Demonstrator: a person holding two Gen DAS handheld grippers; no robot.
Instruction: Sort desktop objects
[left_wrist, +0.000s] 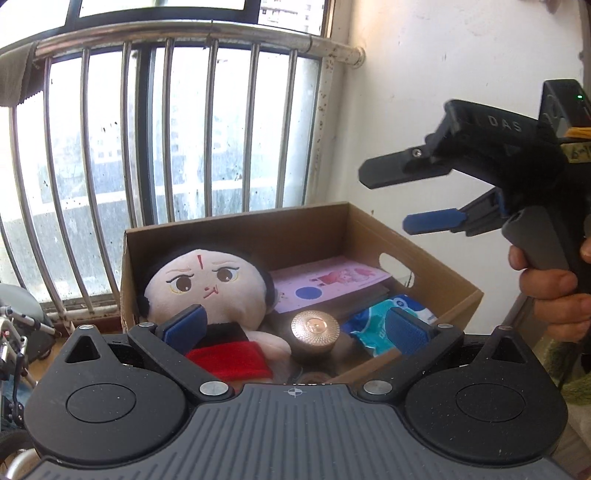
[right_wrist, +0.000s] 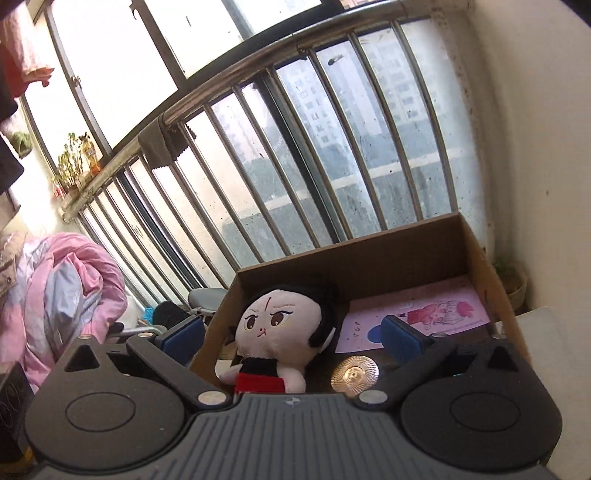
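Above the cardboard box we hold both the left hand-held gripper and right hand-held gripper wide open and empty, since the plush doll and round metal lid lie sorted inside.

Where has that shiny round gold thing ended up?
The ribbed gold metal disc lies inside the open brown cardboard box, near its front, between the black-haired plush doll in red shorts on its left and the blue-and-white plastic packet on its right.

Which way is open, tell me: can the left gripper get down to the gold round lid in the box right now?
Probably yes. The left gripper is open and empty, the box has no cover, and the gold round lid lies exposed between the plush doll and the blue packet, though both crowd it closely.
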